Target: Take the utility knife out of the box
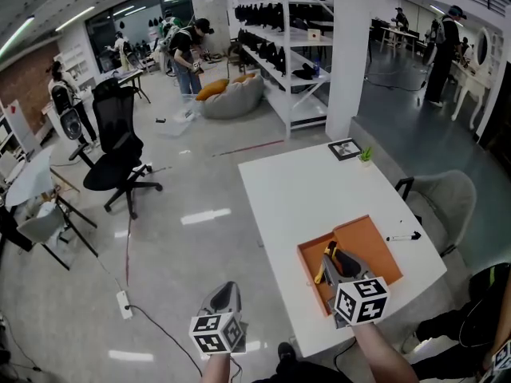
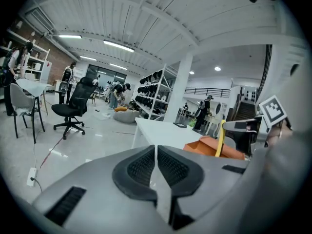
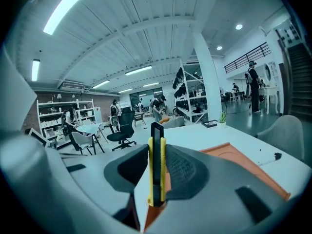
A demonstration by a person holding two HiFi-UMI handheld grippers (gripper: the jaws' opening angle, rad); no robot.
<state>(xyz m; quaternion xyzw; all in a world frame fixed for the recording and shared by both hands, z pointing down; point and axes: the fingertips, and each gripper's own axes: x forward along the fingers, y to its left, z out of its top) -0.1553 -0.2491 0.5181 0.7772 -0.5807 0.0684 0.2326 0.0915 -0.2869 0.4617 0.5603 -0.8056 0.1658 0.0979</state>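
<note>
Knife: yellow-and-black plastic utility knife (image 3: 156, 165), clamped edge-on and upright between the right jaws, one end sticking up past the pads; also seen as a yellow strip (image 2: 222, 138) in the left gripper view.
Knife place: over the near-left part of the box in the head view (image 1: 322, 270); contact with the box floor not readable.
Box: shallow orange rectangular box (image 1: 374, 242), open top, on the near right part of the tabletop.
Right gripper: grey two-jaw gripper with marker cube (image 1: 330, 257), jaws narrowed onto the knife, pads pressing both flat sides.
Left gripper: matching grey gripper with marker cube (image 1: 226, 292), off the tabletop's near left edge, over the floor; jaws together (image 2: 156, 165), nothing between.
Tabletop: white rectangular tabletop (image 1: 303, 190).
Other items: black pen (image 1: 404, 236) just right of the box; small green plant (image 1: 366, 155) and dark framed picture (image 1: 345, 148) at the far edge.
Room: black office chair (image 1: 116, 154) on the grey floor, well apart from the tabletop.
</note>
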